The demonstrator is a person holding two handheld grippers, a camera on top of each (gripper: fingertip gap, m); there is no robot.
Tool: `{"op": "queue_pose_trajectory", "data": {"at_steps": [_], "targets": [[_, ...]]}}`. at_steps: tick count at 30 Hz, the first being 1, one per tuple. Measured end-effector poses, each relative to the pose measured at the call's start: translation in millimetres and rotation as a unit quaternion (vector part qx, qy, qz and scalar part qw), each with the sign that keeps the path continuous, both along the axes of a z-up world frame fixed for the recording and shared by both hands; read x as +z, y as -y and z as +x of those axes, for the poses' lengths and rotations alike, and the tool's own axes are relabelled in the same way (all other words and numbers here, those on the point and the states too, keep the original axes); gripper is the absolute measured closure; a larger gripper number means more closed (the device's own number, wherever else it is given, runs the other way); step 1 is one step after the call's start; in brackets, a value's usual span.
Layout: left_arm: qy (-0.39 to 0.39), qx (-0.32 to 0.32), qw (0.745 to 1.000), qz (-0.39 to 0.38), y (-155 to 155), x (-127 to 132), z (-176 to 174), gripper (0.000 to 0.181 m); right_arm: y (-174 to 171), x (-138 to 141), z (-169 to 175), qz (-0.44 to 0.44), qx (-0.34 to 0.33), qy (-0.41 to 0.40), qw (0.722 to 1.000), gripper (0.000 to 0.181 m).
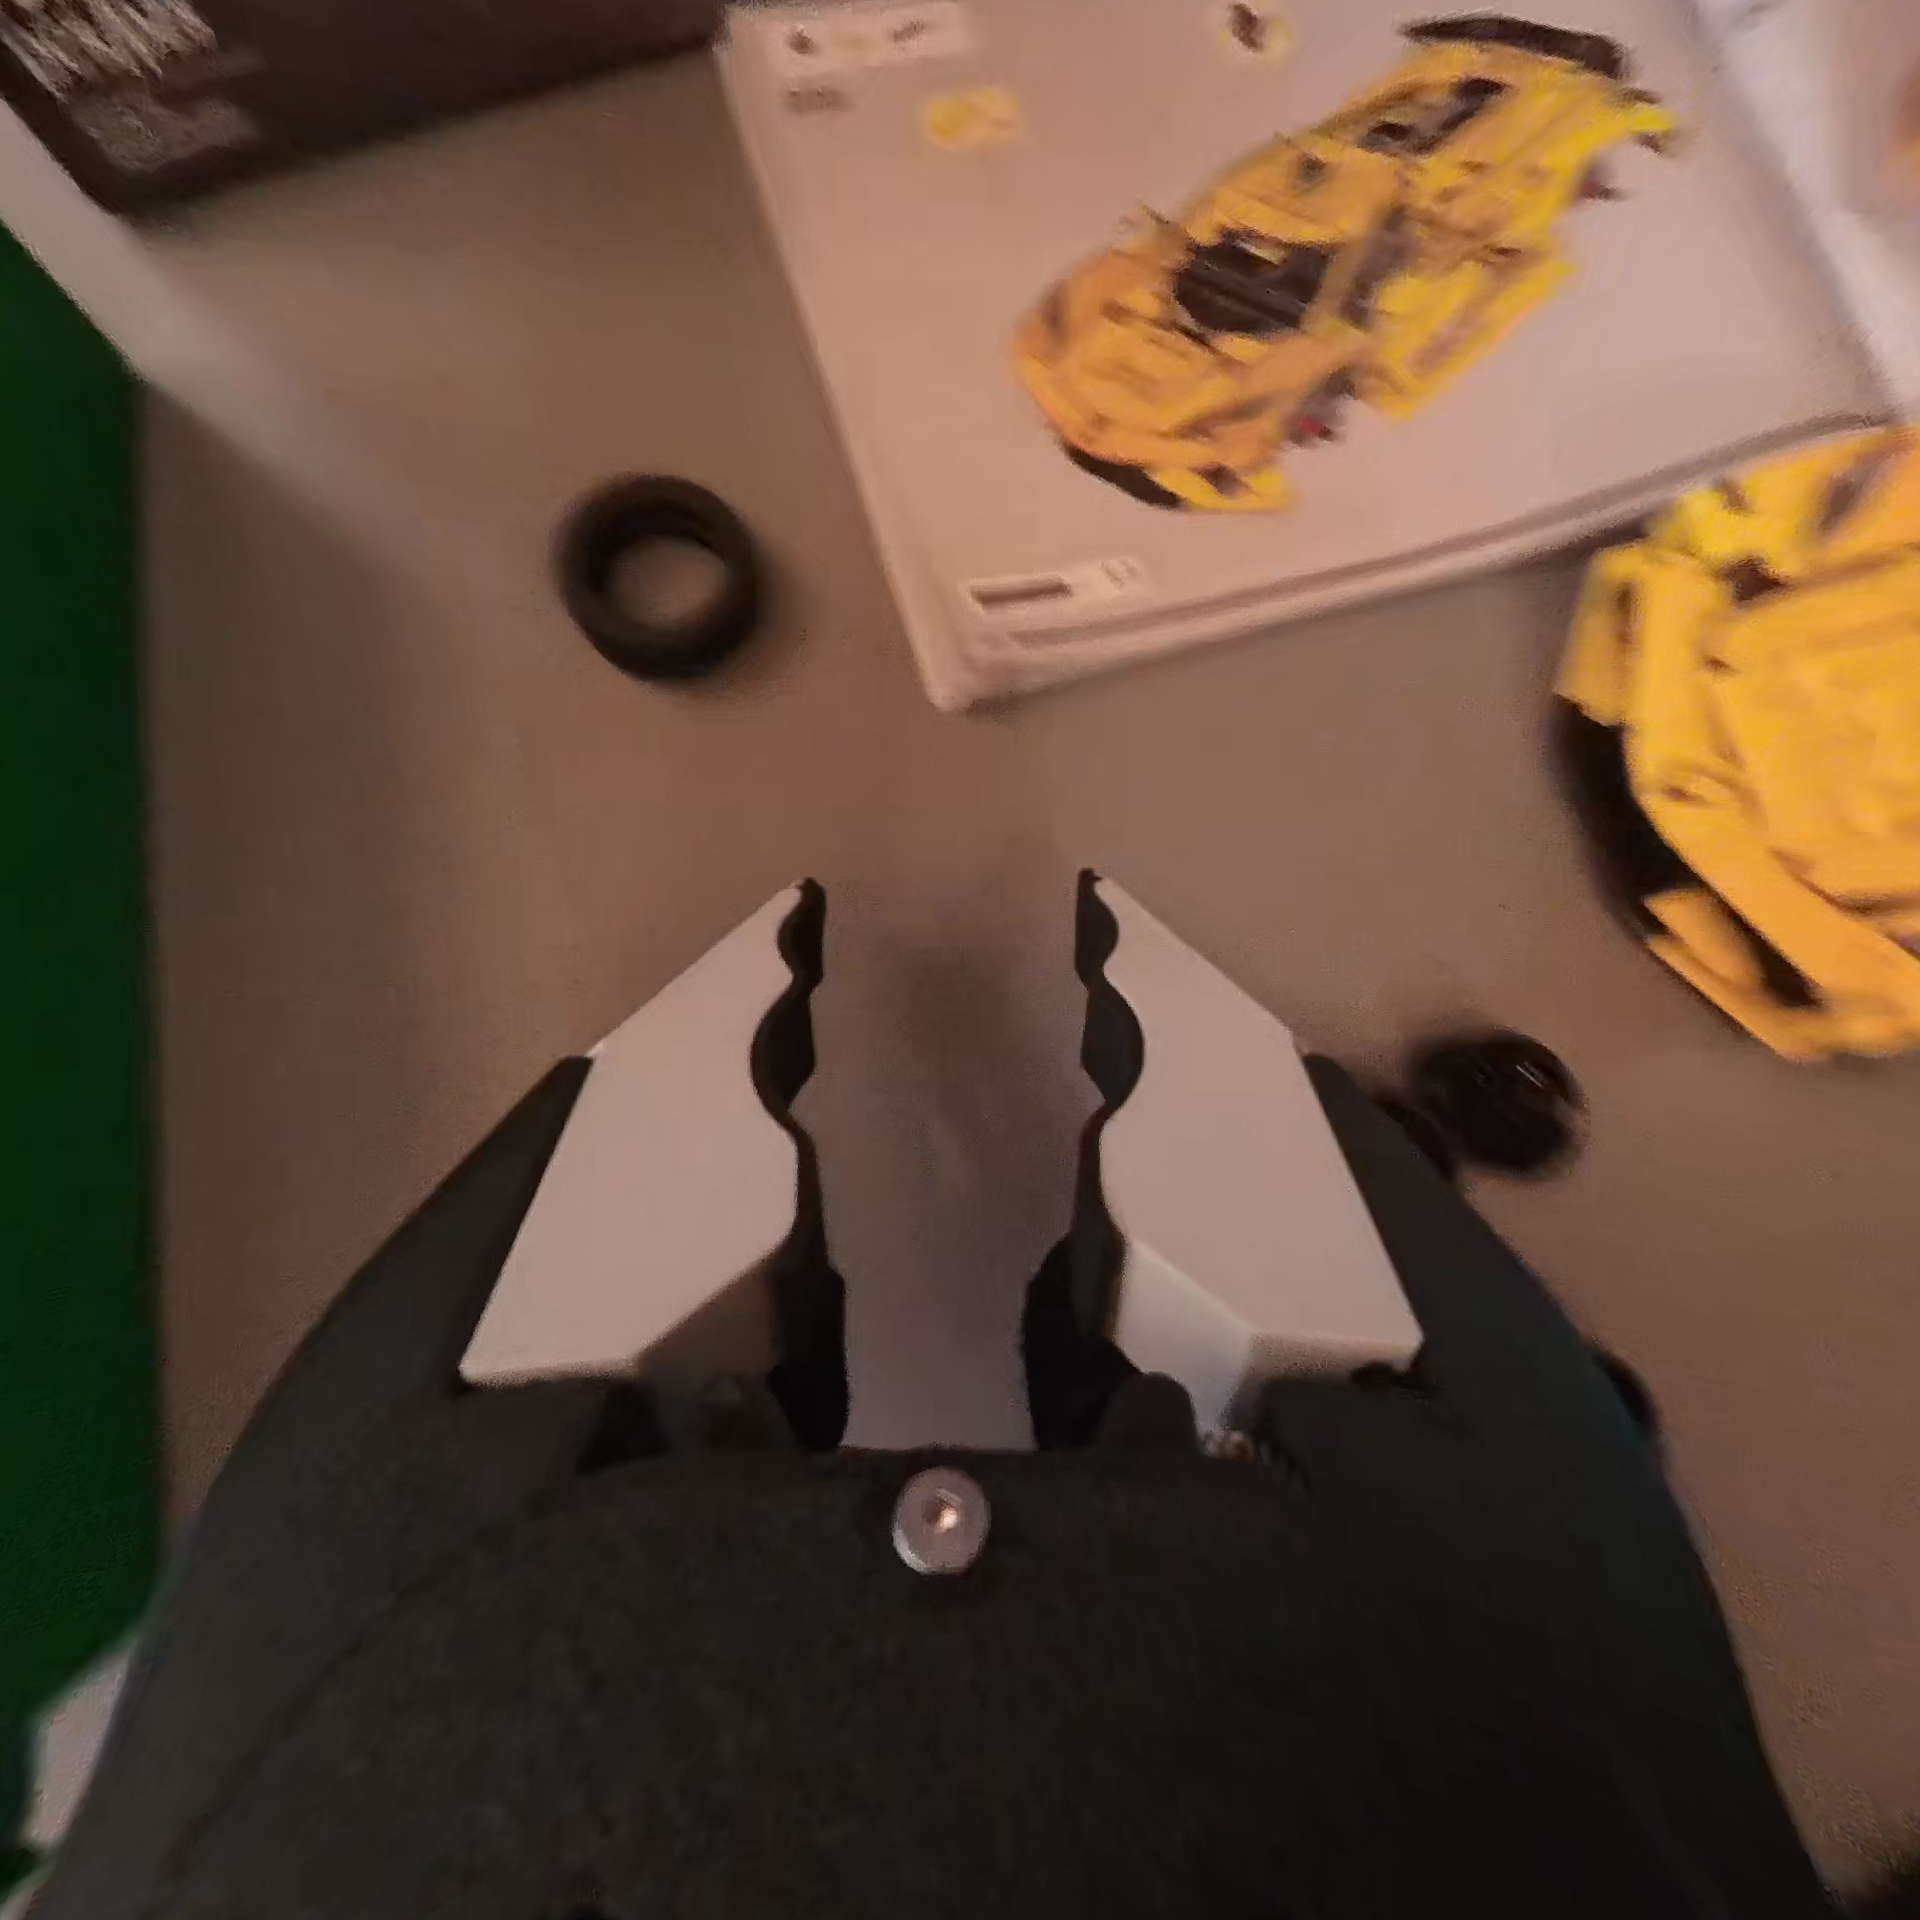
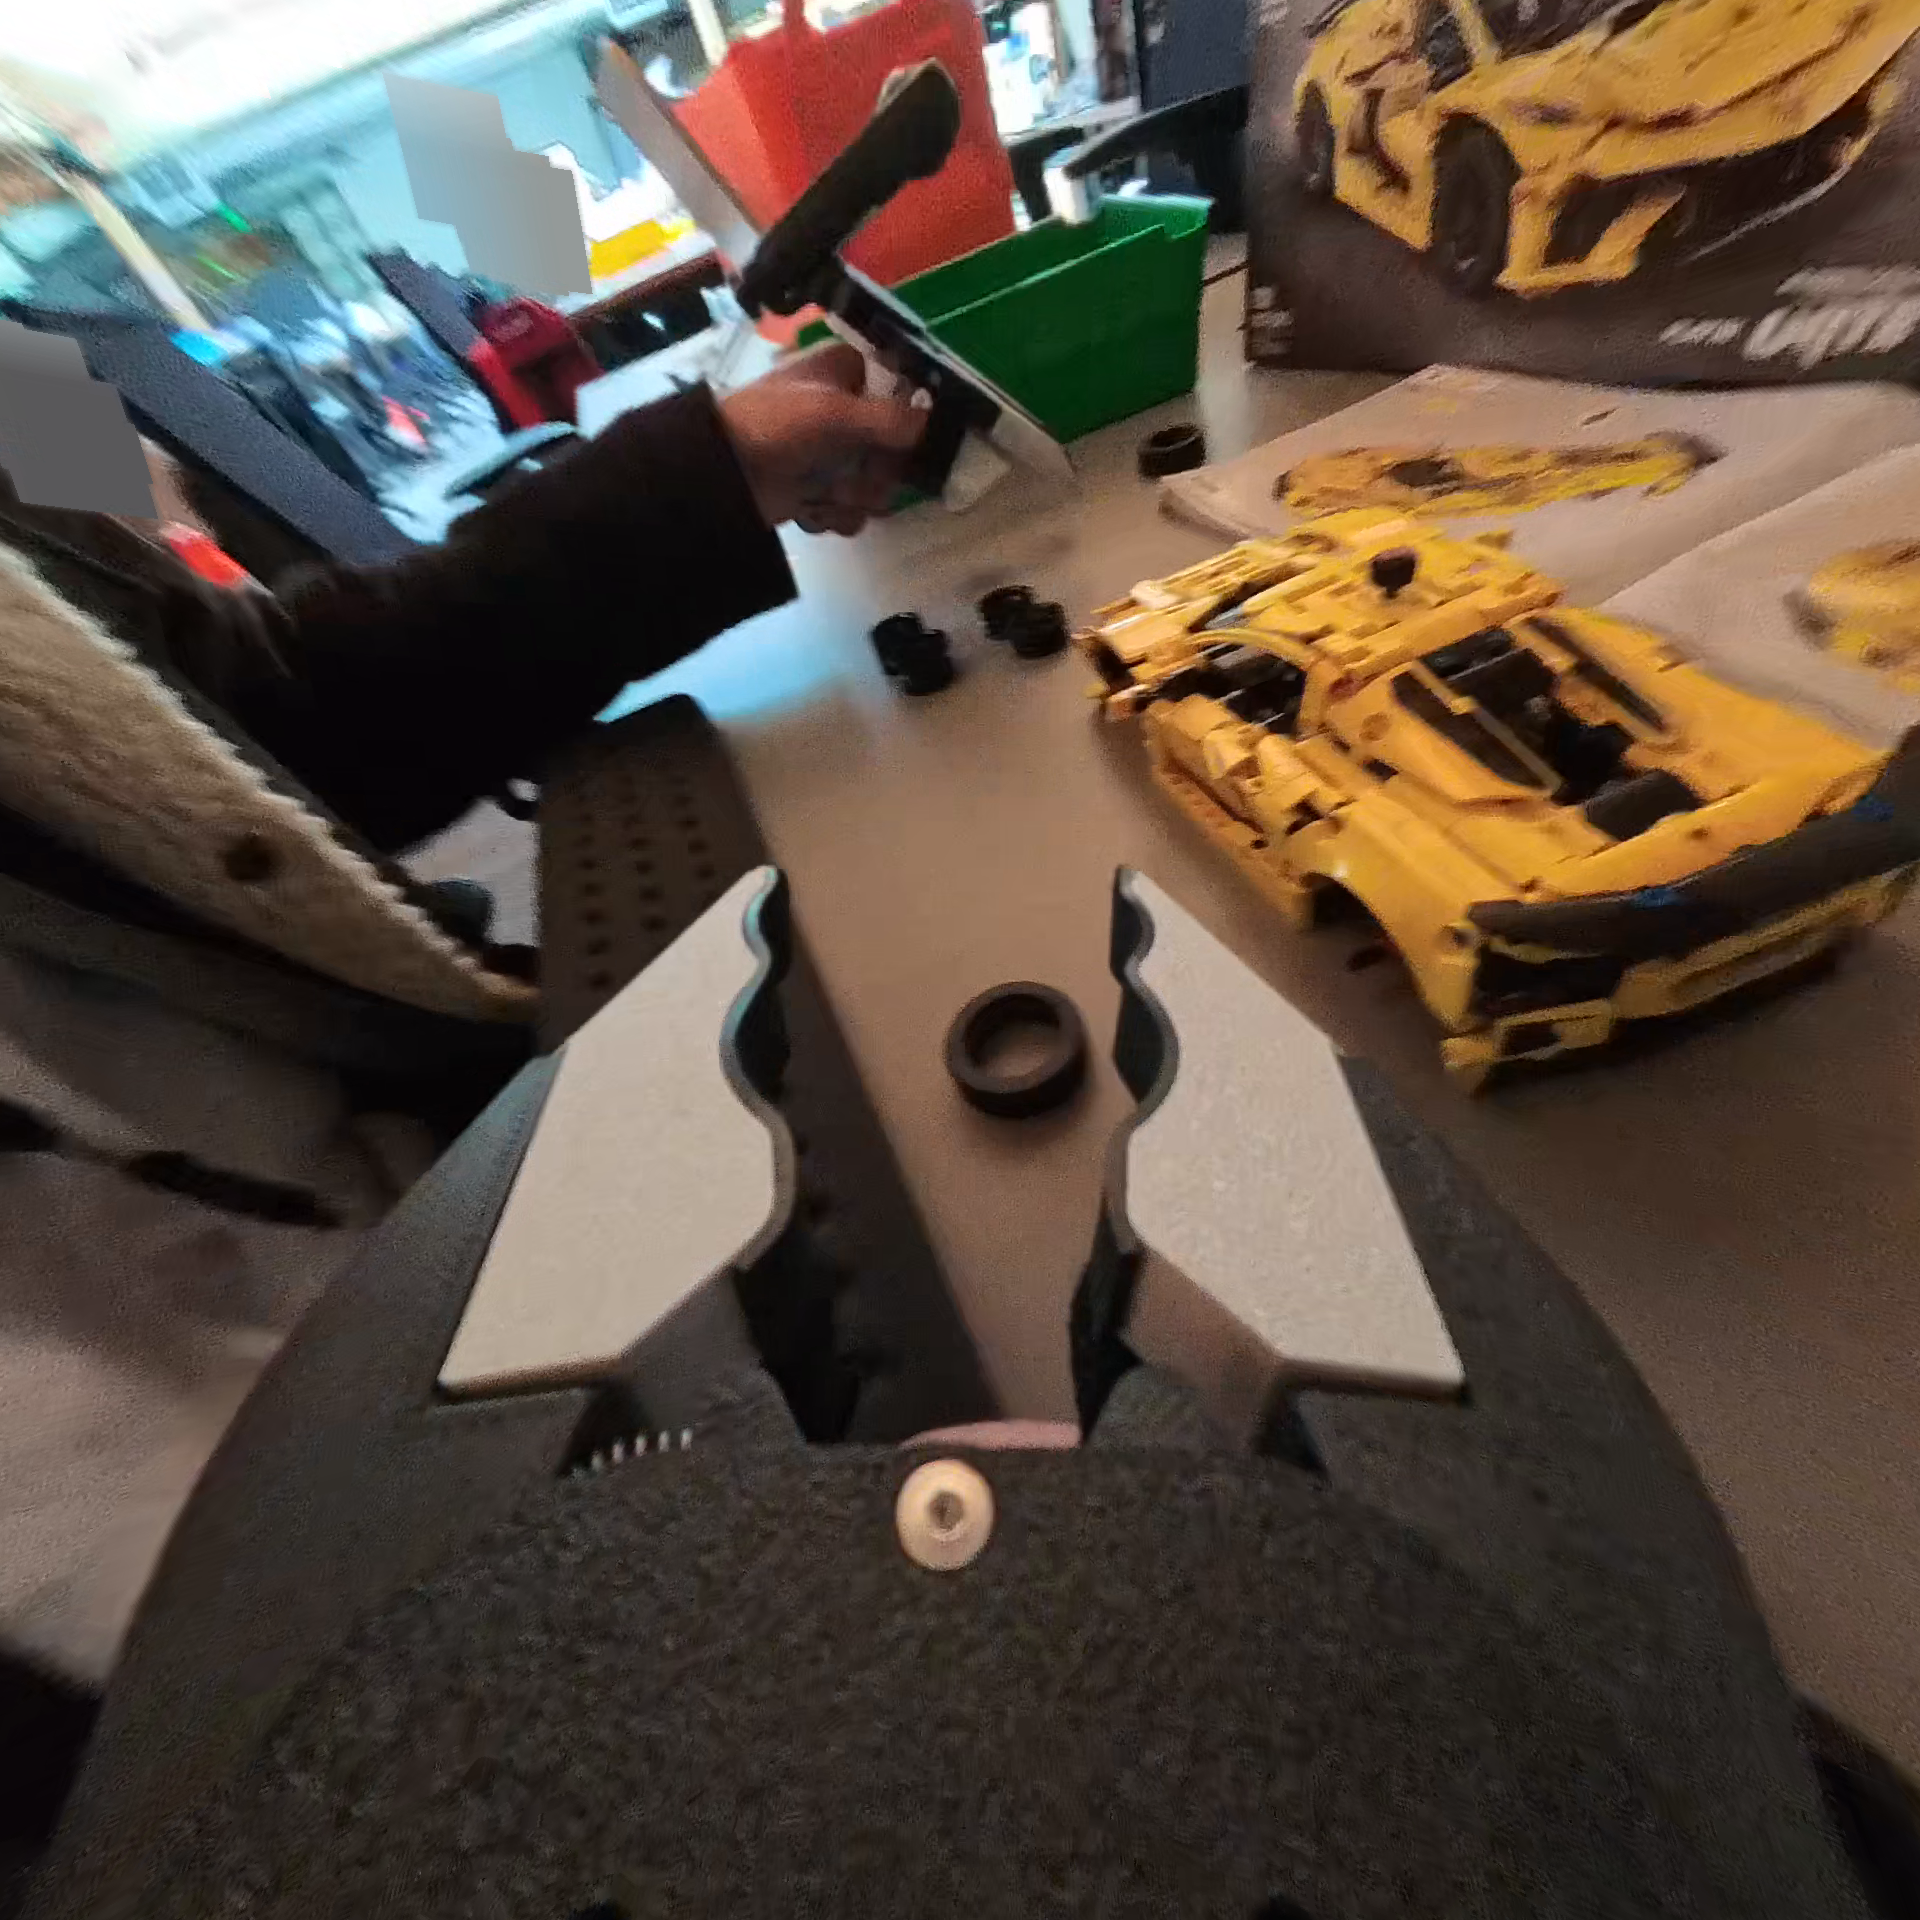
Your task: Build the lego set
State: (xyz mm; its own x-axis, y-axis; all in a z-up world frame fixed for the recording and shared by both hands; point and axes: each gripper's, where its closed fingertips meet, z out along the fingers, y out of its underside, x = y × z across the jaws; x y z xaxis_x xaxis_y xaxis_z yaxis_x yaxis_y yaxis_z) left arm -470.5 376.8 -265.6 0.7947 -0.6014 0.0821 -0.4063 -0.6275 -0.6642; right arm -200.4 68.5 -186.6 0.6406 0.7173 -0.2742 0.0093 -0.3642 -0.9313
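A yellow lego car [image 2: 1507, 769] without wheels stands on the grey table [image 2: 1558, 1247]; its edge shows in the left wrist view [image 1: 1766, 748]. My right gripper [image 2: 948, 883] is open, and a black tyre [image 2: 1018, 1049] lies flat on the table, seen in the gap between its fingers, not gripped. My left gripper [image 1: 948, 891] is open and empty above bare table. A second black tyre [image 1: 655, 592] lies ahead of it to the left, and a black wheel hub [image 1: 1496, 1101] lies to its right. The left gripper [image 2: 1023, 442], held by a hand, also shows far off in the right wrist view.
Two black wheel hubs [image 2: 914, 649] [image 2: 1023, 620] lie left of the car's far end. Instruction booklets [image 1: 1195, 312] [image 2: 1507, 468] lie behind the car. A green bin [image 2: 1070, 301] and the set's dark box [image 2: 1558, 177] stand at the back. A person's sleeve [image 2: 499, 623] and a black perforated plate [image 2: 634, 831] are at the left. Tip to tip, the grippers are about 40 cm apart. The black wheel hub [image 1: 1496, 1101] is about 10 cm from my left fingertips and 30 cm from my right. The right camera catches it too, in the right wrist view [image 2: 1036, 612].
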Motion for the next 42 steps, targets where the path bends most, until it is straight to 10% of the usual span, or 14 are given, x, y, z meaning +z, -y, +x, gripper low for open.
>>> {"op": "queue_pose_trajectory", "data": {"at_steps": [6, 12, 15, 19, 25, 35, 42], "targets": [[-0.036, 0.079, 0.996, 0.009, -90.2, -17.4, -13.6, 0.115, 11.6, -6.9, -19.4, -0.003, 0.071, -0.031, 0.997, 0.131], [-0.041, 0.080, 0.996, 0.001, -95.3, -13.0, -15.4, 0.137, 11.2, 6.1, -9.5, 0.018, 0.060, -0.069, 0.996, 0.136], [0.010, 0.047, 0.999, 0.023, -52.2, 29.6, 1.9, 0.137, 1.6, 13.0, 4.5, 0.046, 0.014, -0.075, 0.996, 0.136], [0.226, -0.186, 0.956, 0.013, 116.7, 124.9, 122.0, 0.137, -12.2, 19.0, 23.5, 0.069, -0.039, -0.084, 0.993, 0.130], [0.002, -0.410, 0.912, 0.006, 276.4, 13.3, 200.4, 0.138, -17.0, 25.4, 38.6, 0.088, -0.074, -0.095, 0.989, 0.131], [-0.029, -0.425, 0.905, 0.001, 286.4, -20.4, 213.5, 0.131, -14.3, 24.7, 36.2, 0.088, -0.069, -0.090, 0.990, 0.132], [0.150, -0.262, 0.948, 0.103, 212.0, 48.3, 183.7, 0.117, -42.8, 69.6, 105.2, 0.100, -0.176, 0.037, 0.979, 0.127]]}}
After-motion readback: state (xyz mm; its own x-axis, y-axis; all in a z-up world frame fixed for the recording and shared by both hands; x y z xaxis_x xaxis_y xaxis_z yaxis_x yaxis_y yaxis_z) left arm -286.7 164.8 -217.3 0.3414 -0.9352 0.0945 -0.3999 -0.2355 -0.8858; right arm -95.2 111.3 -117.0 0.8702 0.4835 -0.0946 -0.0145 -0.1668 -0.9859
